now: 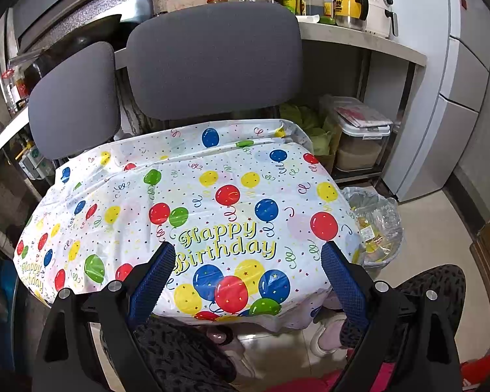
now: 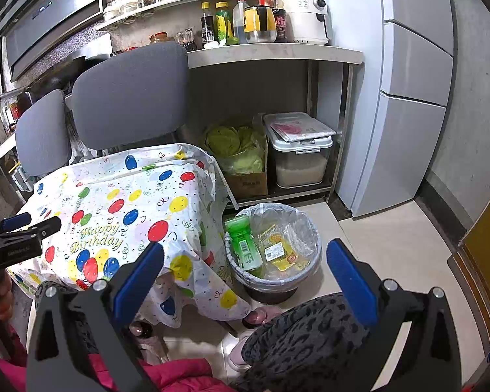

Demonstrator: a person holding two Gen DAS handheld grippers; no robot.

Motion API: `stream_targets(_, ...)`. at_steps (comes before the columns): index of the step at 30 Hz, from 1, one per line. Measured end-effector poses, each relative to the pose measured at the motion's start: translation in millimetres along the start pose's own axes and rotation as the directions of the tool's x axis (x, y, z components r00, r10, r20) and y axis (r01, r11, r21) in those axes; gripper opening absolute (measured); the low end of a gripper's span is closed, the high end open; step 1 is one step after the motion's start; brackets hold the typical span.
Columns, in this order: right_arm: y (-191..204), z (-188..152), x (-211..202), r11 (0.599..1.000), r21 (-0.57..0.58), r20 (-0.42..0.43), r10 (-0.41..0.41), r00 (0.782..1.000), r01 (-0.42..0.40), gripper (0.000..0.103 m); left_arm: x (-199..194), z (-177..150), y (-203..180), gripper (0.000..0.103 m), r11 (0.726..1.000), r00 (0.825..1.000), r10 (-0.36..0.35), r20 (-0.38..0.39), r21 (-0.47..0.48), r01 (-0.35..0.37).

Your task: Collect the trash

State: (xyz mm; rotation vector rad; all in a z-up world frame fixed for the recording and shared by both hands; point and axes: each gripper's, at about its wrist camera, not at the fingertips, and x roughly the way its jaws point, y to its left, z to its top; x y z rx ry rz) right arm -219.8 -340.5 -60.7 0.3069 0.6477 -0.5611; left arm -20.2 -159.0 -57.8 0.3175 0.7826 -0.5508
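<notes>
Your L claw hangs w/ jaws apart, empty, over the balloon-print "Happy Birthday" cloth on the table; your R claw likewise spread wide, nothing in it, above the bin's near rim. Bin, clear liner, on floor just beside the table's corner: green packet and yellow wrappers lie inside.
</notes>
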Motion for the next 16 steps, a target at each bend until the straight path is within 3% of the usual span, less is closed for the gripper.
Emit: stream_targets(16,2.7,2.0,7.1,1.0,-0.01,-0.011,0.017,1.0,-0.017,0.097,4.4,-0.5,0.8,0.09,1.0,1.0,0.019,-0.002,-0.009,-0.019)
